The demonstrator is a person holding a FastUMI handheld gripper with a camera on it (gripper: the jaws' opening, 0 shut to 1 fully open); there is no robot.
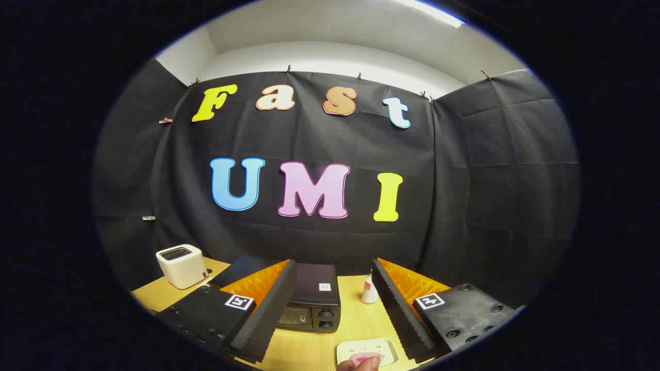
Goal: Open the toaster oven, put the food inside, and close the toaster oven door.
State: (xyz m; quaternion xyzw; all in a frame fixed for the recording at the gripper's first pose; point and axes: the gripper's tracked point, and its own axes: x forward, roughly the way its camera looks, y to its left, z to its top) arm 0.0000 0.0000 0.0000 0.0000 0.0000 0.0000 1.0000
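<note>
Two fingers (332, 309) spread wide apart, gripping nothing, bare wooden desk (356, 322) between them. Black boxy toaster oven (313, 304), door closed, sits just ahead beside the left finger. Small cream square plate (368, 350) near the desk's front edge holds pink food (361, 357), a fingertip (361, 364) touching it. White toaster (181, 265) far left; small white bottle (368, 289) beyond.

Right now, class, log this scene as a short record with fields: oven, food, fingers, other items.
oven: black toaster oven on the wooden table, between and beyond the fingers, door closed
food: pink piece on a pale tray, just ahead of the fingers, a person's fingertip on it
gripper: fingers open, holding nothing
other items: white toaster beyond the left finger; small white bottle beside the oven
task state: not yet begun
</note>
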